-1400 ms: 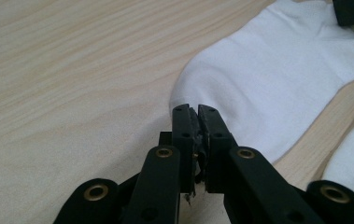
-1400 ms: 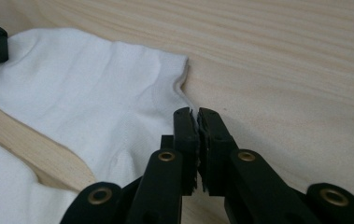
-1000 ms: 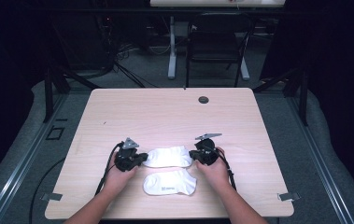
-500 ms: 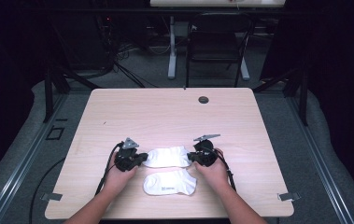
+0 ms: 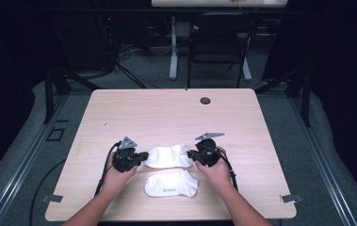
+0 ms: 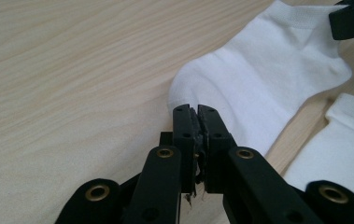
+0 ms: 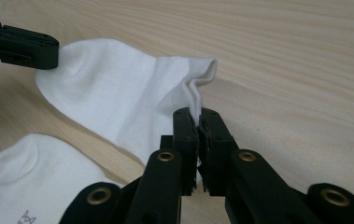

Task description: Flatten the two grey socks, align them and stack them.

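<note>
Table [image 5: 166,113]: light wood-grain top; small dark round fitting [image 5: 205,100] near its far edge; both socks lie on my near half.

My forearms: enter from the near edge, angled inward, hands low over the table on either side of the farther sock. My left hand [image 5: 119,175] wraps the left gripper body from behind; my right hand [image 5: 217,169] does the same on the right. Both tools point inward toward each other, roughly level with the table.

Farther sock [image 5: 168,156]: white, ankle-cut, lying flat between my two grippers. Rounded toe end toward my left, cuff toward my right. No marking readable on it.

Nearer sock [image 5: 171,184]: white, flat, just beside the farther one and closer to me, untouched. Small grey mark near its middle in the high view; a small grey logo shows at its edge in the right gripper view [image 7: 26,216], too small to read.

Left gripper [image 6: 196,109]: jaws pressed together, pinching the toe edge of the farther sock.

Right gripper [image 7: 196,114]: jaws pressed together, pinching the cuff edge, fabric bunched into a fold just above the tips.
</note>
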Demonstrator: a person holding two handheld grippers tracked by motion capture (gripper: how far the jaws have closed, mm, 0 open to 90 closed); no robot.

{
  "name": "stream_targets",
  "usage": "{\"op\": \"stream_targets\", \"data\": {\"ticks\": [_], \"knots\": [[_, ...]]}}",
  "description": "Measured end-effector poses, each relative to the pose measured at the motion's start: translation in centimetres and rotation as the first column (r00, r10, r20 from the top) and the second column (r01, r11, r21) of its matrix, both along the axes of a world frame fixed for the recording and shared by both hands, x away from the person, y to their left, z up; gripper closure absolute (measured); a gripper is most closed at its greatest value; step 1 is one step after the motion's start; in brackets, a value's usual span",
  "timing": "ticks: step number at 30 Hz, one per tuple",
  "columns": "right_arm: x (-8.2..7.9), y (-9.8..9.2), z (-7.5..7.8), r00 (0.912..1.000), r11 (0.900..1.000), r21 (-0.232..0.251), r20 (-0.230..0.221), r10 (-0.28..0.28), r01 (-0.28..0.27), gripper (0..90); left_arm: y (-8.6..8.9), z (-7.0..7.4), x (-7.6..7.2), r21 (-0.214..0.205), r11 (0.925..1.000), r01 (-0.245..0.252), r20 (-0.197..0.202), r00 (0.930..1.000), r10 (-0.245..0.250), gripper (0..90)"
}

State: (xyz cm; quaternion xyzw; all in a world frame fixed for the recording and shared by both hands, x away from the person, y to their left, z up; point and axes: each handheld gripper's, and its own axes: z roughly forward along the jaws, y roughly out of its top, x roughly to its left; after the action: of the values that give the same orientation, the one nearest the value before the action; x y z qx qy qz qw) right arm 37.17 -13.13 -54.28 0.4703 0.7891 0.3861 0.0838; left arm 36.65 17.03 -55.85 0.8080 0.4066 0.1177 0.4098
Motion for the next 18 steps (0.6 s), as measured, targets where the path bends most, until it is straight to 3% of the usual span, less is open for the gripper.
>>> {"op": "stream_targets", "data": {"ticks": [18], "knots": [[-1.5,-0.2,1.6,0.9995,0.9995,0.014,0.015,0.028,-0.029,86.3,0.5,1.5,-1.4,-0.037,0.9992,0.017,0.002,0.9999,-0.017,86.7]]}}
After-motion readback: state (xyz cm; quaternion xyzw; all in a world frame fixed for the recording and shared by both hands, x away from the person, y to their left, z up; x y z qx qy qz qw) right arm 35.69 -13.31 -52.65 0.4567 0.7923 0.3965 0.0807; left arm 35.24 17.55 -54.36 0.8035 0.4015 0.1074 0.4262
